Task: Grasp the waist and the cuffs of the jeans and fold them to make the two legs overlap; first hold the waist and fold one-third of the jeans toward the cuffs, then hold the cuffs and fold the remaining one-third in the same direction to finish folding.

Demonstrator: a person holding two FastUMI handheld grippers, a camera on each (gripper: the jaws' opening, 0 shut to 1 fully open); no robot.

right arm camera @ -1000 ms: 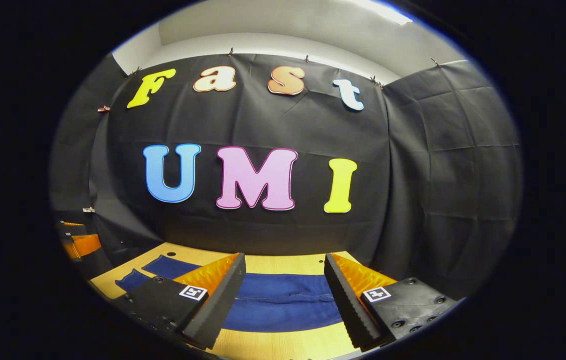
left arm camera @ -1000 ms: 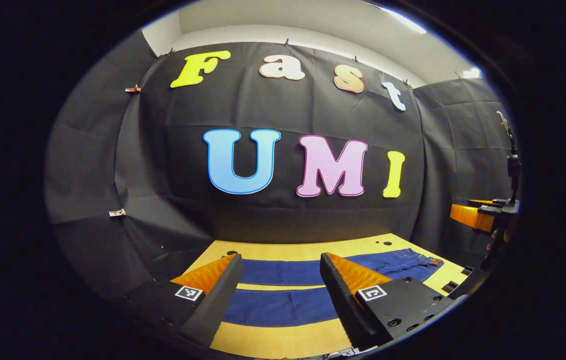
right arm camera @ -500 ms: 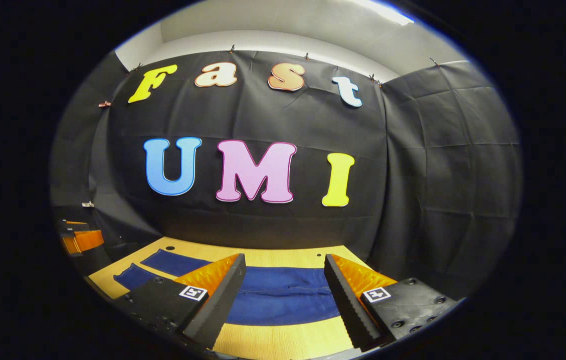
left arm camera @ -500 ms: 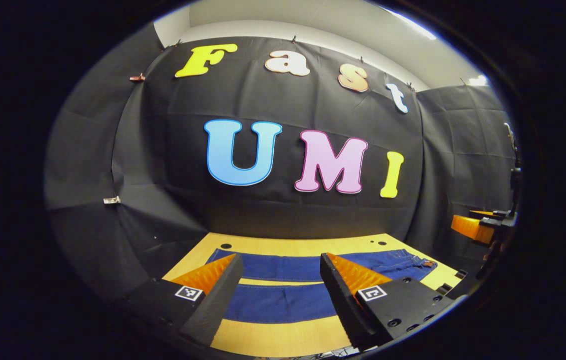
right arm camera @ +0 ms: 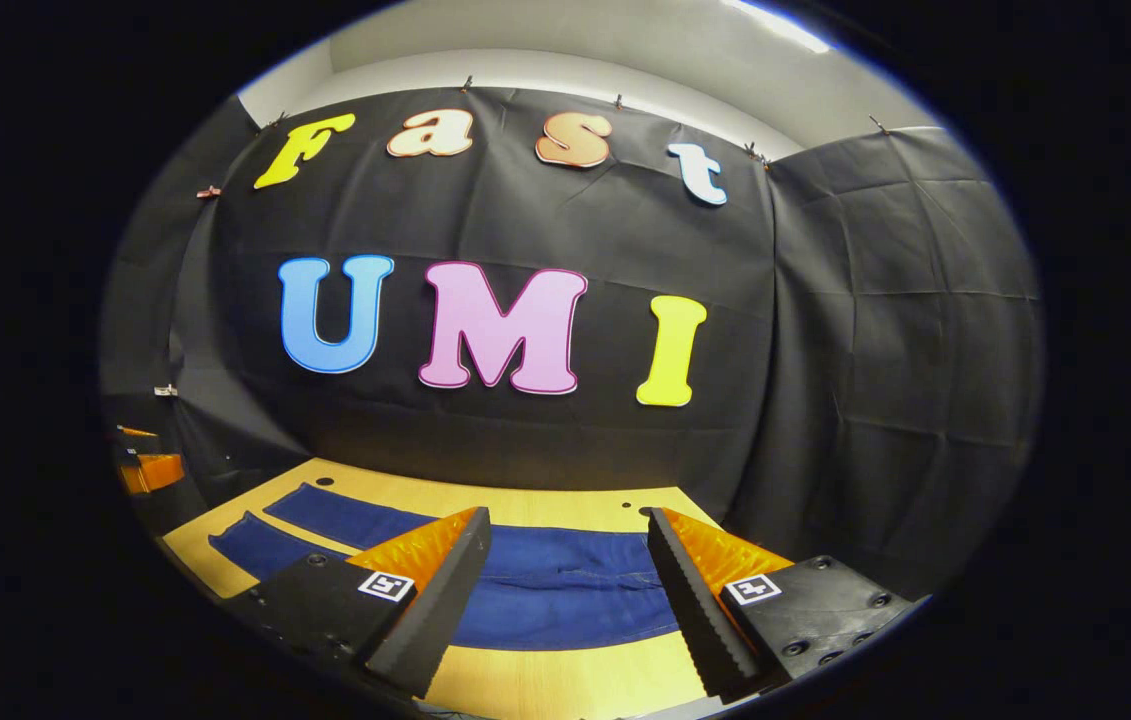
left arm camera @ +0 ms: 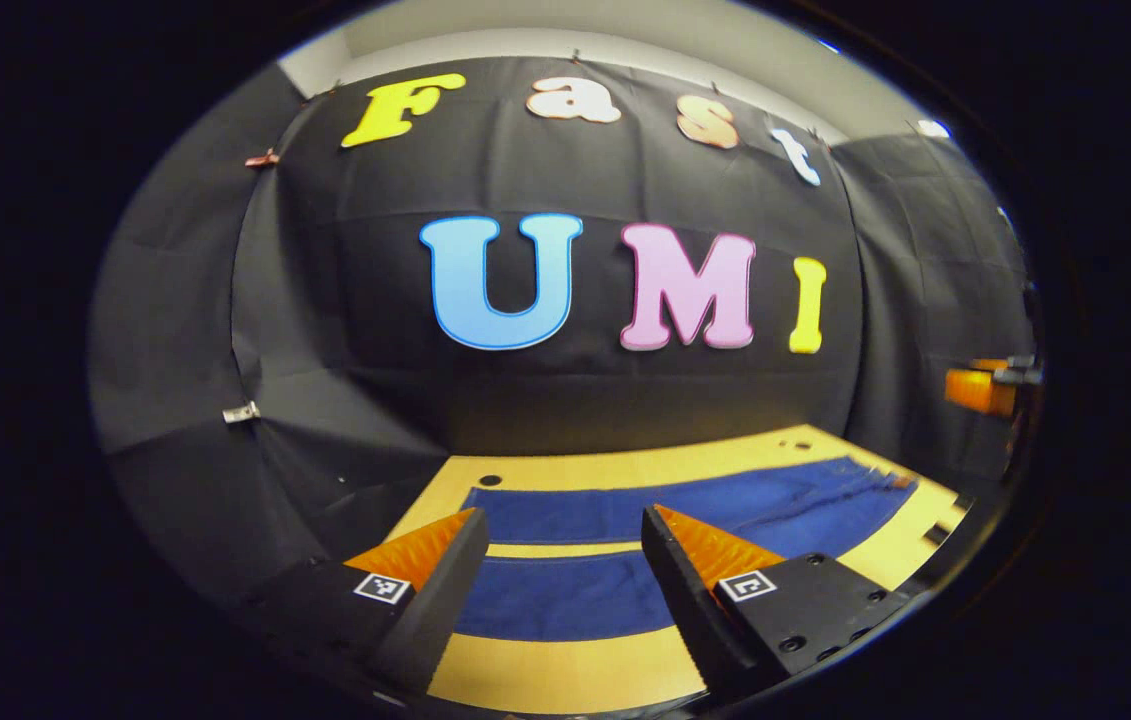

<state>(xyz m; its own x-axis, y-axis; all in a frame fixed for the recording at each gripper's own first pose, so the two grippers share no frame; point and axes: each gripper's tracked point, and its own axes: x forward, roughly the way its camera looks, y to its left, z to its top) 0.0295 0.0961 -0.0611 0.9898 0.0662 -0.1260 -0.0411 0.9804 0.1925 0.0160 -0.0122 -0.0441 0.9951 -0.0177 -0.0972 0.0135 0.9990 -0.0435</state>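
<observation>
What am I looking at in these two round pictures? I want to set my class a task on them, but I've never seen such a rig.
A person holds a two-finger gripper in each hand; a camera rides on each and looks forward along its fingers. The left gripper view shows the left gripper, open, above the spread legs of blue jeans lying flat on a wooden table. The right gripper view shows the right gripper, also open, above the jeans' wider waist end. Nothing is held. The other gripper shows at each view's edge. A black cloth wall stands behind.

Each gripper has black bodies with screws, ridged wedge fingers — and small square black-white markers.
</observation>
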